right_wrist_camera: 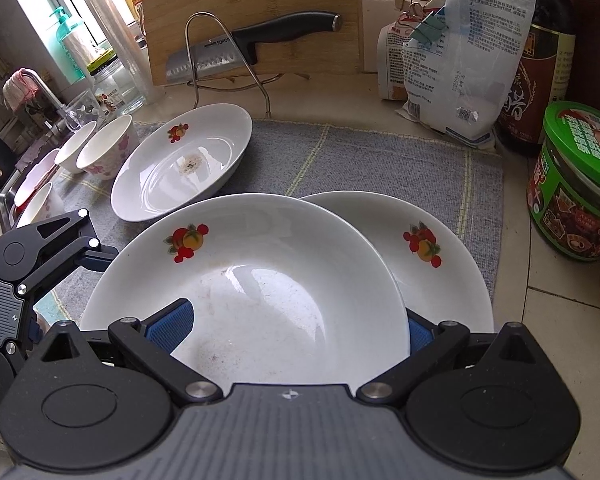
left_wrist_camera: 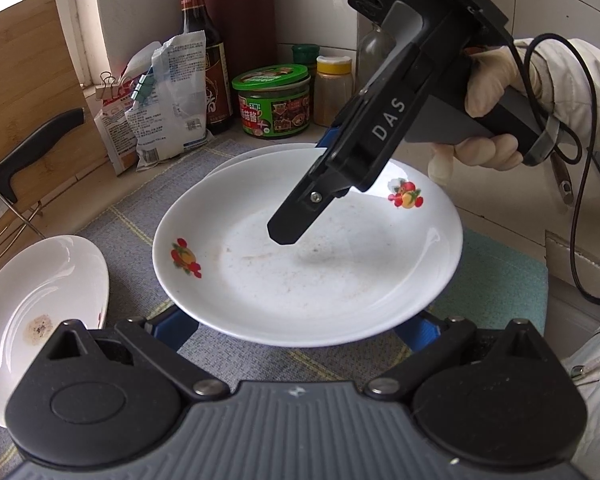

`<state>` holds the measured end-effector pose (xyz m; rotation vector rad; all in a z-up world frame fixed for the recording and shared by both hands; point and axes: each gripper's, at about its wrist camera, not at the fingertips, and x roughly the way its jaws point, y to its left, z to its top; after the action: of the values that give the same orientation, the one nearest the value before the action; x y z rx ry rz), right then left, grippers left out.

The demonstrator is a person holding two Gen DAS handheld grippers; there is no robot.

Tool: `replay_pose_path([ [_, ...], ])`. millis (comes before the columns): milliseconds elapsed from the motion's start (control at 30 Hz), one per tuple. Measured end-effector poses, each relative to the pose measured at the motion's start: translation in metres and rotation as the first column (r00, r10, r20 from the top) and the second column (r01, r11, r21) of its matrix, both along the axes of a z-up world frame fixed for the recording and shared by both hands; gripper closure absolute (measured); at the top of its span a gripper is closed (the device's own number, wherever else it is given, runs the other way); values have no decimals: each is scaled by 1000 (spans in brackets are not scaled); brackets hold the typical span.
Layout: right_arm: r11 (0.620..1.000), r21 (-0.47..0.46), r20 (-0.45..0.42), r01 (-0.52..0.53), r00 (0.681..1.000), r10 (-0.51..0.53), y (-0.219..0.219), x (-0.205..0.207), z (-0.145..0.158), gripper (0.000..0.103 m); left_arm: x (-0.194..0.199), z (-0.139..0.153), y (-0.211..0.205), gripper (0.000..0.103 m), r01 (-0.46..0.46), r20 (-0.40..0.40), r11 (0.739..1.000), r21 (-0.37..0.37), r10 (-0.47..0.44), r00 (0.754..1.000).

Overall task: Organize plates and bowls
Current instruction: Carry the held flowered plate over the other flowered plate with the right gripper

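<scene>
The right gripper (right_wrist_camera: 296,330) clamps the top plate (right_wrist_camera: 260,276) over a second plate (right_wrist_camera: 440,256), the left gripper (left_wrist_camera: 300,330) stands open around its edge, while a third plate (right_wrist_camera: 184,160) and the bowls (right_wrist_camera: 96,148) near the mat's (right_wrist_camera: 380,160) left edge remain unstacked.

The right handheld black plastic gripper (left_wrist_camera: 300,216) carries white "DAS" lettering, a grey handle panel, blue ribbed finger pads and silver screws. A black cable trails from it. The cream-gloved right hand (left_wrist_camera: 488,108) emerges from a white sleeve.
</scene>
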<state>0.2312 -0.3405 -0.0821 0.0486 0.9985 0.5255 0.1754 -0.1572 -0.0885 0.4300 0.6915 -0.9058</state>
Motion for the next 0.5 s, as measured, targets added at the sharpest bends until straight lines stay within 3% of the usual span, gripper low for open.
replay_pose_path([
  [500,1000,3,-16,26,1000,-26,-11,7,-12,0,11,-6,-7,1,10,10,1000,22,-10,1000],
])
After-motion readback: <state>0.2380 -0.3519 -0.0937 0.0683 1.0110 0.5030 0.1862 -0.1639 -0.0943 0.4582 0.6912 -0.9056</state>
